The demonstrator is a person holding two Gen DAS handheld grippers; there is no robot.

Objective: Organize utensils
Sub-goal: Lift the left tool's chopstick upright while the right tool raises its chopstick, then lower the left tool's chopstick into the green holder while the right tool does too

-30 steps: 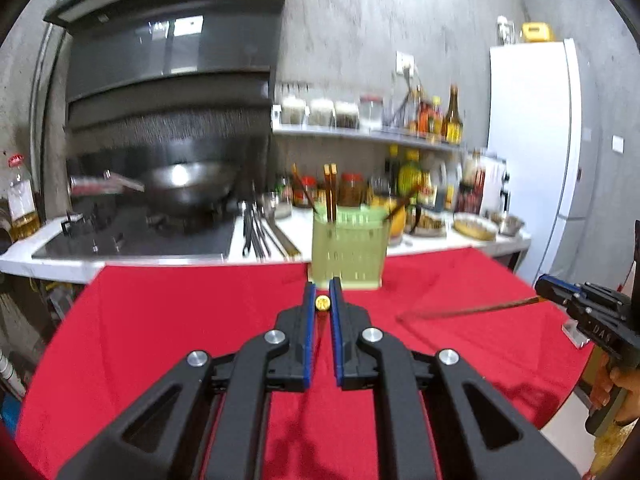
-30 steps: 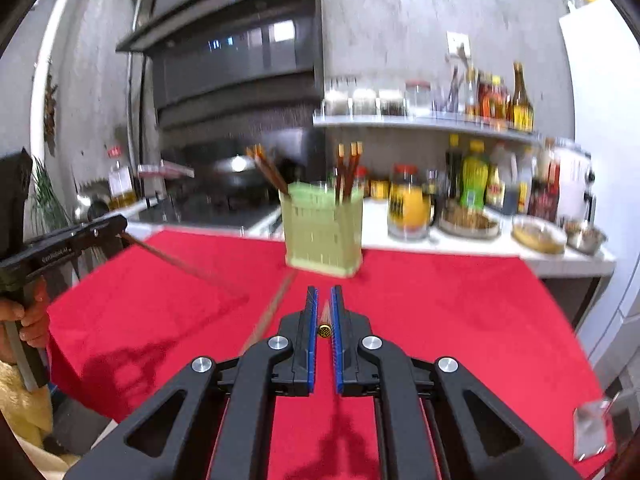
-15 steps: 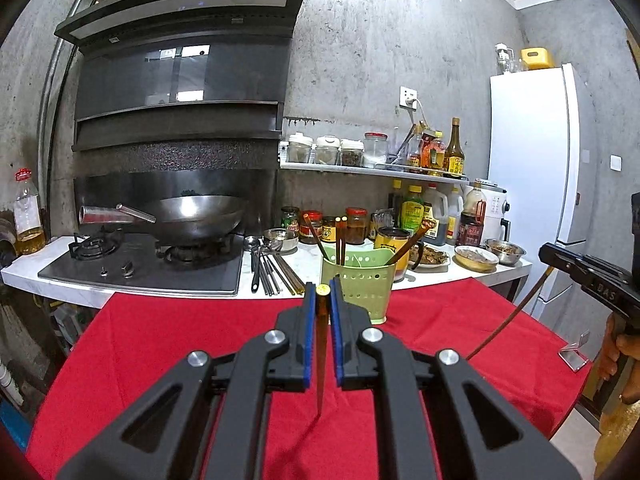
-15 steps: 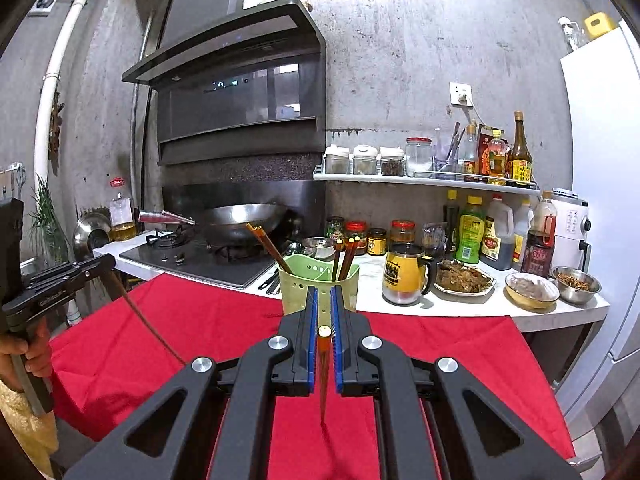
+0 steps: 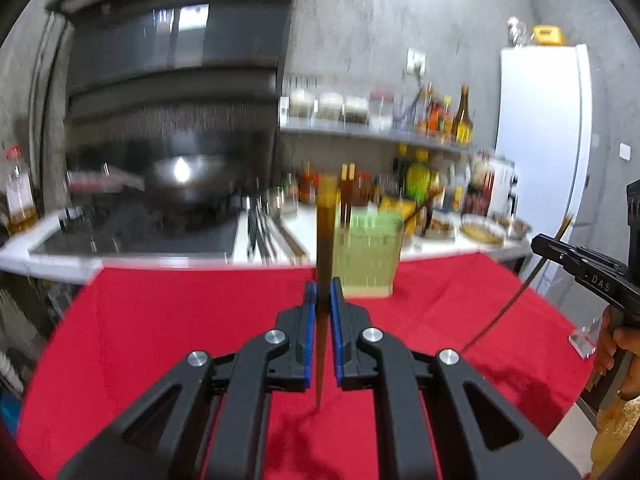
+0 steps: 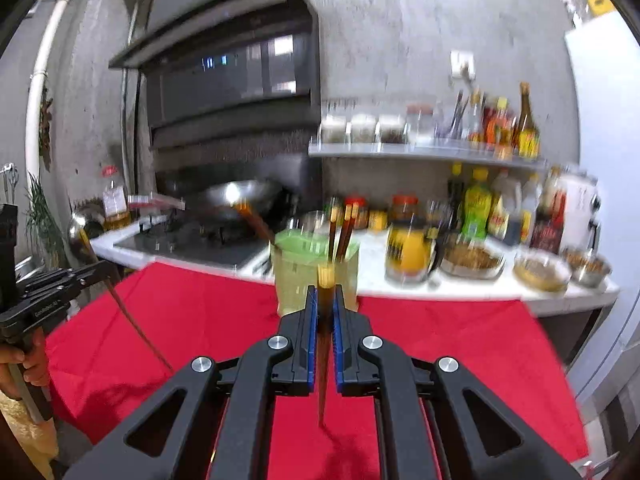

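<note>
Each hand's gripper, left gripper point(image 5: 321, 300) and right gripper point(image 6: 325, 304), is squeezed tight on one upright chopstick point(image 5: 325, 248), ready to drop into the green holder point(image 6: 312, 268) on the red cloth point(image 6: 440, 340).

A home kitchen is being shown. Ahead of the tool and to its left, a wok point(image 5: 188, 184) is sitting on a black gas hob point(image 5: 140, 236) under a dark extractor hood point(image 6: 236, 80). Beyond the tool to the right, sauce bottles point(image 6: 528, 128) and jars point(image 6: 362, 128) are being kept on a wall shelf point(image 6: 424, 154), and filled bowls point(image 6: 540, 276) are standing on the white worktop point(image 6: 480, 292). A white fridge point(image 5: 540, 140) is standing at the far right.
</note>
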